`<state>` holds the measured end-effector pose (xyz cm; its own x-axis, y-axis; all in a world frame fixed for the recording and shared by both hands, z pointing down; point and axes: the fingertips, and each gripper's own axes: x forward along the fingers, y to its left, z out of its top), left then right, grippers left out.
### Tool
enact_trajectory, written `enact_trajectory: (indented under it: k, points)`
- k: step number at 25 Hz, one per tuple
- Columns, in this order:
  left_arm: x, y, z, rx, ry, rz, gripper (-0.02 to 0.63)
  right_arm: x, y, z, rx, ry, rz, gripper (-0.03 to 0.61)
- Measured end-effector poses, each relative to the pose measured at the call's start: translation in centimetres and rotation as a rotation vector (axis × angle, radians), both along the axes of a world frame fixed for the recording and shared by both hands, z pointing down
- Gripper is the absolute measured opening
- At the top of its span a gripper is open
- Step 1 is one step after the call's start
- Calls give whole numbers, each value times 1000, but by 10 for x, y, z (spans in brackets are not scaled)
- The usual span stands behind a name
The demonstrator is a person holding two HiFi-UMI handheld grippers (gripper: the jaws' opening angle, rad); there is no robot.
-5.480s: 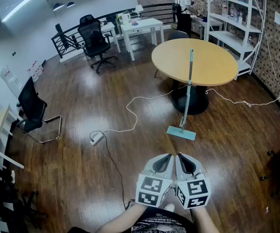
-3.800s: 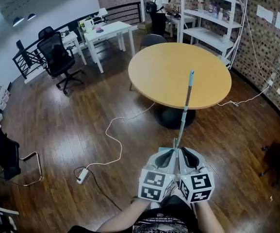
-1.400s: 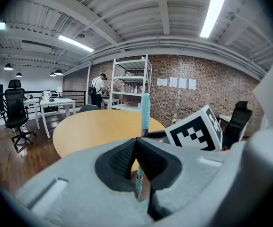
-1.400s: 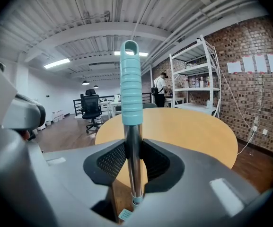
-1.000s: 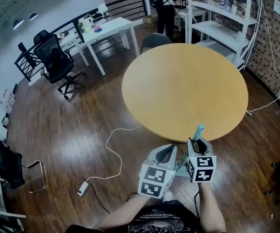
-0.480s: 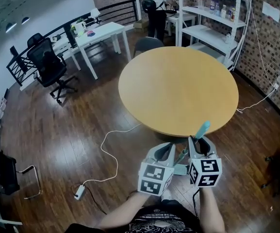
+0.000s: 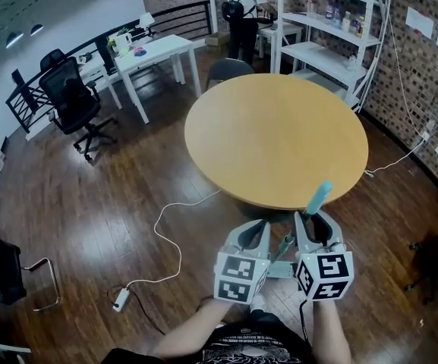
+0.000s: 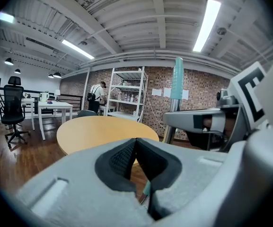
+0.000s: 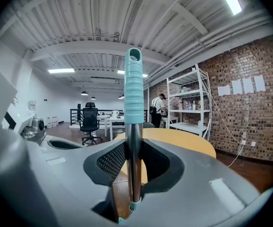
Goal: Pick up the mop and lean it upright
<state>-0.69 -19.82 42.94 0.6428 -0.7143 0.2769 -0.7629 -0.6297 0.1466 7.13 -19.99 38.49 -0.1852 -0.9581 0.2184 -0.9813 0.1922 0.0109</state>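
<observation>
Beside the round table [image 7: 279,127], right gripper [image 9: 134,163] fingers [image 9: 111,162] clamp the mop handle [image 9: 134,93]; left gripper [image 8: 136,143] fingers [image 8: 122,159] touch.

Round table [image 7: 275,142] fills mid-frame, its near edge barring the way just beyond the mop handle [image 7: 319,198]. Wood floor [image 7: 89,203] lies open at left, crossed by a white cable [image 7: 159,224]; shelving [image 7: 332,29] closes the upper right.

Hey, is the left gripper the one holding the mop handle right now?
No, the left gripper has its jaws together with nothing between them, while the right gripper is clamped on the mop handle.
</observation>
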Motion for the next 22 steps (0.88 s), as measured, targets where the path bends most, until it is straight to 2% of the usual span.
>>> enact_trajectory:
  k: [15, 22]
  points:
    - [6, 11, -1, 13, -34, 59, 3, 2, 15, 1, -1, -3, 37, 106]
    - [6, 15, -1, -6, -6, 70, 3, 2, 18, 4, -5, -9, 41, 106]
